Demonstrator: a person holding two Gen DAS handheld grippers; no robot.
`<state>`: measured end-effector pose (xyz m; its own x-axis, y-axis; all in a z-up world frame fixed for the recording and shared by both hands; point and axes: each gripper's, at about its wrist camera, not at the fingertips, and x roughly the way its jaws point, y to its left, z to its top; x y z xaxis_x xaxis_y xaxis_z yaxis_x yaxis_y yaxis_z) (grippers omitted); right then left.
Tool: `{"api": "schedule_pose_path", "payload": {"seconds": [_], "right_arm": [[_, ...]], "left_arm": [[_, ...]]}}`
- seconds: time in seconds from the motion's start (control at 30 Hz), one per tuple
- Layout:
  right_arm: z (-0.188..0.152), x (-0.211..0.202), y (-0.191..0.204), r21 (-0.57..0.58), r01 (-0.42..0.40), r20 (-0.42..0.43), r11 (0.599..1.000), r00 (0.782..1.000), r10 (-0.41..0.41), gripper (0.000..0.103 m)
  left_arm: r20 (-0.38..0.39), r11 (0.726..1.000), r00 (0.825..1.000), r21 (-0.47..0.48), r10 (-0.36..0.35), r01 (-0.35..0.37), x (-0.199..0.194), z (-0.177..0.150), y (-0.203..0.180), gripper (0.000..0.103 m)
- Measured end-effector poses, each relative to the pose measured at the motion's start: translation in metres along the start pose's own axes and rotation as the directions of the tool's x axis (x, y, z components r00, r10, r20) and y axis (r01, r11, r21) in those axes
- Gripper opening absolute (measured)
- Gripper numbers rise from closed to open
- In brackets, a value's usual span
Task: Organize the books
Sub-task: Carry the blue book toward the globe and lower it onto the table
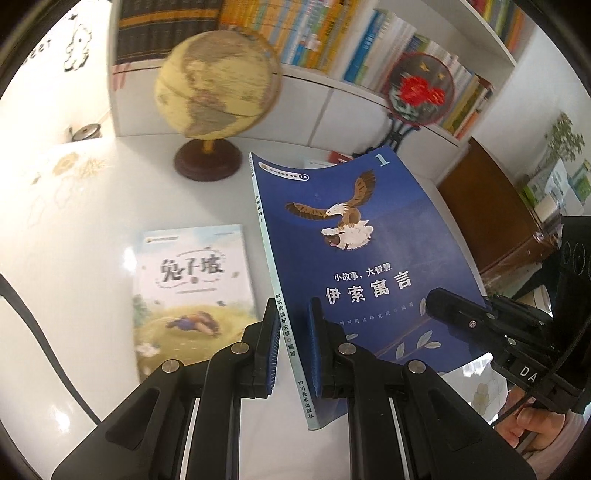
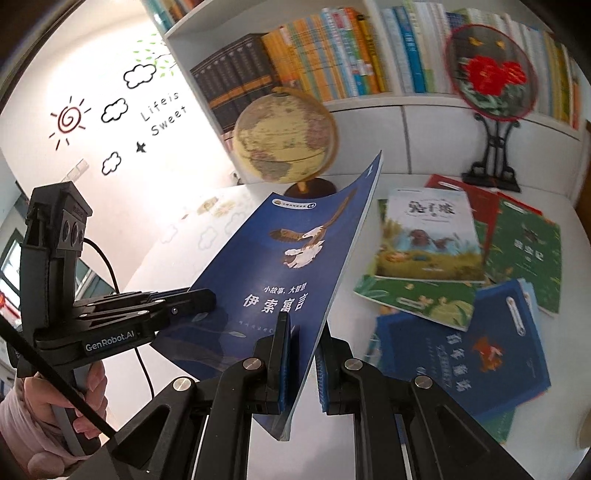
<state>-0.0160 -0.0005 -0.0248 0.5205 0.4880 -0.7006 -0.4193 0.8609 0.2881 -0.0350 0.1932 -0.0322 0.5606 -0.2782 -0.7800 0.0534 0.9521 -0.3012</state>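
Above the white table (image 1: 74, 240), both grippers are clamped on the blue eagle book (image 1: 354, 258): left gripper (image 1: 293, 347) pinching its spine edge, right gripper (image 2: 301, 365) the opposite edge, globe (image 1: 218, 85) behind.

Bright, fisheye-warped, perhaps motion-blurred background.

The globe (image 1: 218, 79) and shelf books (image 1: 314, 33) are blurred; their spine titles are unreadable. The blue book (image 2: 295, 258) hides part of the globe base.
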Motion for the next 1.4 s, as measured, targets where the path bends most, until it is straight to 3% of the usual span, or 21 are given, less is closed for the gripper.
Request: {"api": "schedule_pose_path", "payload": {"seconds": [0.43,0.77,1.13,1.4], "right_arm": [[0.023,0.048,0.055,-0.096,-0.048,-0.069,0.994,0.997,0.042,0.013],[0.025,0.087,0.082,-0.142,-0.082,-0.149,0.986,0.987,0.060,0.013],[0.014,0.133,0.093,-0.125,-0.087,-0.227,0.988,0.972,0.057,0.013],[0.006,0.157,0.069,-0.030,-0.065,-0.277,0.997,0.959,0.054,0.013]], "left_arm": [[0.043,0.992,0.997,-0.116,0.063,-0.057,-0.010,0.005,0.063,0.011],[0.020,0.975,0.996,-0.204,0.089,-0.083,-0.007,-0.008,0.105,0.011],[-0.050,0.959,0.995,-0.266,0.085,-0.095,0.026,-0.019,0.142,0.011],[-0.108,0.960,0.992,-0.264,0.069,-0.096,0.053,-0.021,0.144,0.011]]}}
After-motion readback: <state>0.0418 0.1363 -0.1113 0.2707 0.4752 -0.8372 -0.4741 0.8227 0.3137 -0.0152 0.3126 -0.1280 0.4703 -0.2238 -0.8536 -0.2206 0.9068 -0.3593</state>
